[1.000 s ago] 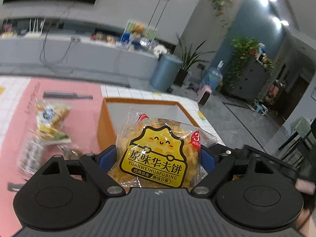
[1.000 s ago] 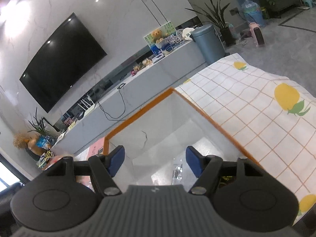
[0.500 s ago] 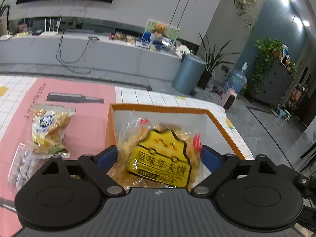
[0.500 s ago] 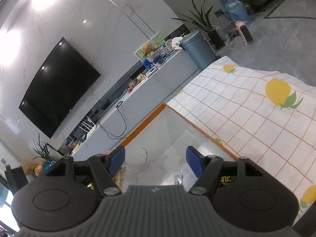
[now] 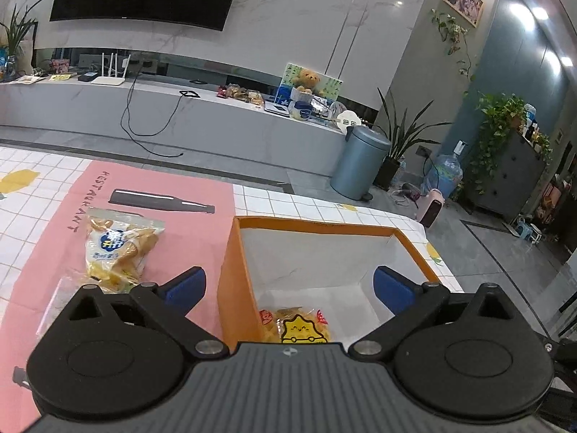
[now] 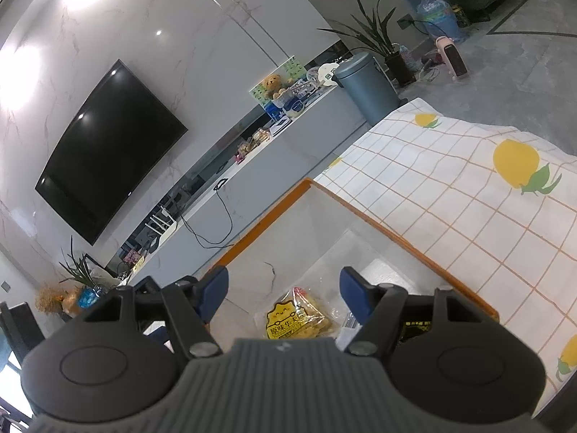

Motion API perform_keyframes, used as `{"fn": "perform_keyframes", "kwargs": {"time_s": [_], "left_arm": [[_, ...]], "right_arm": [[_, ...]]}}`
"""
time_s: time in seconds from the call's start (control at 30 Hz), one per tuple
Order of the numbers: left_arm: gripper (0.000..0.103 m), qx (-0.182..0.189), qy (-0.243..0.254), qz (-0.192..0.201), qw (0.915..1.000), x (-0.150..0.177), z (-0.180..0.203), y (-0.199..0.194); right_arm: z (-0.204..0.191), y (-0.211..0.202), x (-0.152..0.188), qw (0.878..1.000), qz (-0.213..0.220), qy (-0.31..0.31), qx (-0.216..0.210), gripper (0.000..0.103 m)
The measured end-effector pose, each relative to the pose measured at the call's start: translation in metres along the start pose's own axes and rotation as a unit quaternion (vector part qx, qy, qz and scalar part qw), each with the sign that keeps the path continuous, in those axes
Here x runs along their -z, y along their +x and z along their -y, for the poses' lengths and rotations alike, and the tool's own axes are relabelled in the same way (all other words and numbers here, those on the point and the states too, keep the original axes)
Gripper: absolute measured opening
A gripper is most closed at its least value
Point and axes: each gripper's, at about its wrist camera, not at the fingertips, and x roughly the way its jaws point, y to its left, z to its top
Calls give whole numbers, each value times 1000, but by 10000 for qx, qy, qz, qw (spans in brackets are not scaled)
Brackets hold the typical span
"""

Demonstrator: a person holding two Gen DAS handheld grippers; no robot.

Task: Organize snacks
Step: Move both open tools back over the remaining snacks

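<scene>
An orange box with white inside [image 5: 317, 224] stands on the table; it also shows in the right wrist view [image 6: 267, 218]. A yellow waffle snack pack [image 5: 301, 327] lies on the box floor, also seen in the right wrist view [image 6: 295, 317]. My left gripper [image 5: 288, 285] is open and empty above the box's near left part. My right gripper [image 6: 285, 288] is open and empty above the box. A snack bag with a blue and white label [image 5: 117, 249] lies on the pink mat left of the box. A dark packet [image 6: 414, 328] lies in the box by the right finger.
The pink mat [image 5: 54, 252] covers the table left of the box, with a clear wrapped snack [image 5: 61, 288] at its near side. A white checked cloth with lemon prints [image 6: 468, 195] lies right of the box. A TV bench stands beyond the table.
My left gripper opened and let go of the yellow waffle pack, which dropped into the orange box. The right gripper stayed open over the box.
</scene>
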Motion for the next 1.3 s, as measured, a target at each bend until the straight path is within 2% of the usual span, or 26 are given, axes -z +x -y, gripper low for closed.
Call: {"fn": "perform_keyframes", "kwargs": {"time_s": [0.17,0.33,0.57,0.7,0.83,0.97,1.1,1.2,1.3], "left_arm": [[103,58,-111,24,9999,-1,-10,-21],[103,96,-186,97,9997,-1,-25,-50],[103,-212,-50,108,9997,-4,-40,-74],[103,-219,98,18,9997,-1,-47,-89],[103,-323,287,-25,9991,2,-54,-101],[103,-436,194,-62,9988,5,-70,-113],[103,-546,96,-74,9984,6,-89,-127],[103,-660,110,1,9978,10,-102,-137],[103,-885,131,49,9960,15,-113,-142]], "right_arm": [[-8,0,4,9999,-1,-119,-75,69],[-13,0,8,9996,58,-253,-89,75],[-26,2,14,9977,55,-654,-141,75],[-39,0,21,9953,66,-947,-187,75],[-61,-3,30,9911,272,-1256,-332,75],[-89,-8,46,9823,514,-1671,-678,75],[-112,-6,68,9738,517,-1991,-968,74],[-127,-3,88,9674,500,-2257,-1033,74],[-133,-3,106,9633,516,-2362,-1166,74]]}}
